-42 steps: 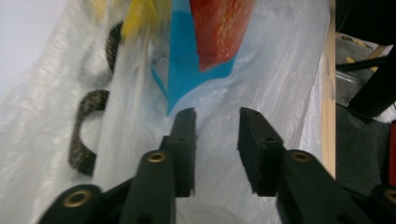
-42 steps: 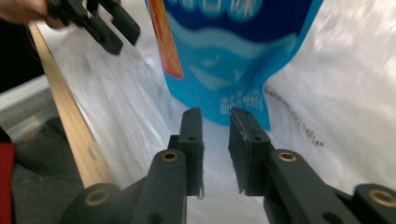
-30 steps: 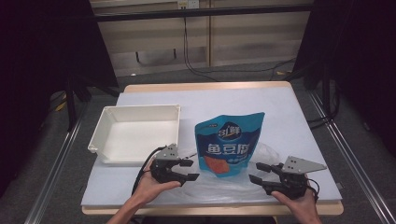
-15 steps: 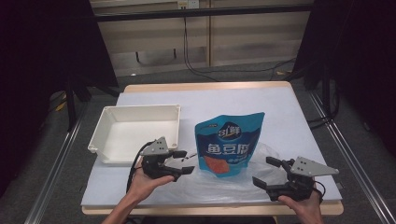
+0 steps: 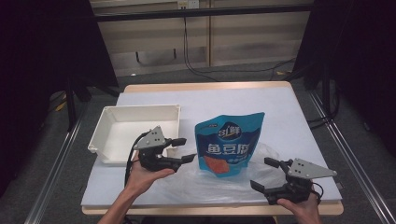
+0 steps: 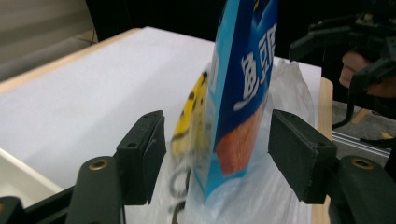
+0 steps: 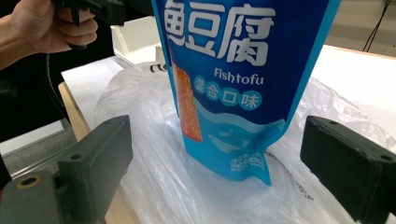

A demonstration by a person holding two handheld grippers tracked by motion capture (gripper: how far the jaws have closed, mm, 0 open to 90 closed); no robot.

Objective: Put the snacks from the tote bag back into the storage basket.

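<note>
1. The blue pouch of fish tofu point(image 5: 229, 143) stands upright on a clear plastic bag point(image 5: 219, 179) spread flat near the front edge of the table point(image 5: 280, 112), roughly at the middle of the tabletop's near half. A white tray point(image 5: 135, 128) sits at about nine o'clock from the pouch, apart from it.

2. My reading is that the work in hand is bagging the pouch, and that this is the moment of squaring up before anyone takes hold of the plastic.

3. The left gripper point(image 5: 180, 150) hovers at the pouch's nine o'clock, just beside its edge. Its jaws have just been opening and stand well apart; in the left gripper view the pouch's narrow edge point(image 6: 236, 107) shows between the pads point(image 6: 299, 158), but they press on nothing.

4. The right gripper point(image 5: 266, 173) hangs at about four o'clock from the pouch, low over the bag's near fringe. Its jaws have just been opening too and are spread wide, empty (the right gripper view shows the pouch point(image 7: 233, 88) and crinkled plastic point(image 7: 154, 168) ahead of both pads, neither touched).

5. The next move, I would judge, calls for one gripper to pinch a loose edge of the bag and lift it while the other steadies the pouch. The film looks thin and slippery, so a shallow pinch could slip off.
</note>
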